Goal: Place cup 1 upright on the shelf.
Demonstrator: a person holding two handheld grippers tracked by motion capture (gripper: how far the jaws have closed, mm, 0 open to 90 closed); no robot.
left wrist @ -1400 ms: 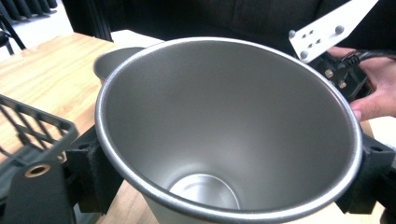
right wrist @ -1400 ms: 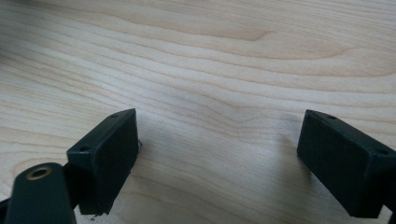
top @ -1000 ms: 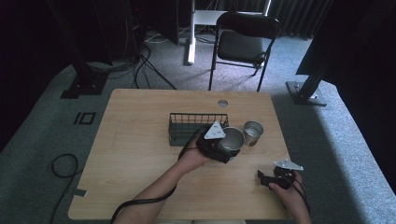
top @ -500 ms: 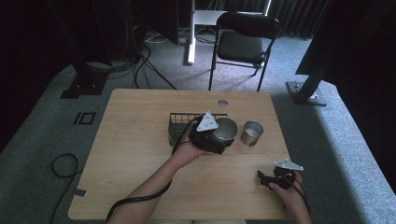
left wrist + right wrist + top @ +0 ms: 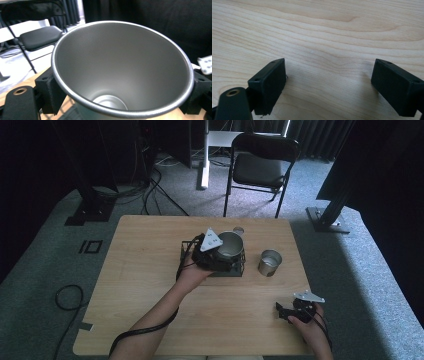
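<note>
Overhead, the left gripper (image 5: 223, 254) clamps a steel cup (image 5: 230, 245) above the wire rack (image 5: 239, 269); the right gripper (image 5: 292, 310) rests spread on the table (image 5: 145, 265).

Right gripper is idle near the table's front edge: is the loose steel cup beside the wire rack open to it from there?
Probably yes. The right gripper is open, and bare table lies between it and the steel cup; the left gripper holds its own cup over the wire rack.

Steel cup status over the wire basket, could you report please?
Left hand-held gripper shut on steel cup, above wire basket. Right hand-held gripper open, idle on table. Second cup clear.
</note>
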